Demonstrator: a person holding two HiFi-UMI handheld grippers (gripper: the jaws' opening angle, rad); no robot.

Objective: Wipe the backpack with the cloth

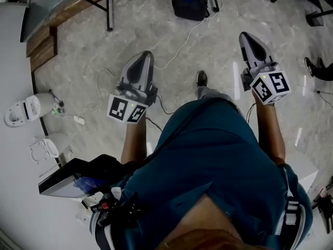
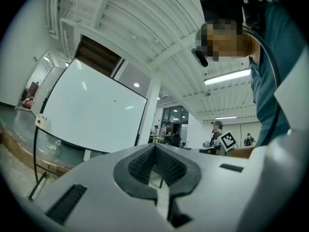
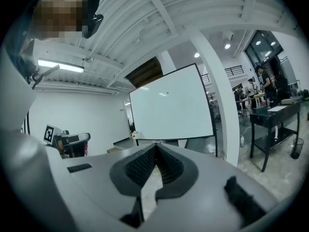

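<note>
Backpack [image 1: 190,4] sits on grey marbled floor [image 1: 156,20] at twelve o'clock. Left gripper [image 1: 144,61] and right gripper [image 1: 250,41] are closed, empty.

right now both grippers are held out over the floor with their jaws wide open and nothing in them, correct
Not quite: the jaws are closed, not wide open. The left gripper and the right gripper each show, in their own views, jaw tips meeting with nothing between them. The rest holds: in the head view both are held out over the floor, empty.

Even indoor light — fisheye warp, dark corners
</note>
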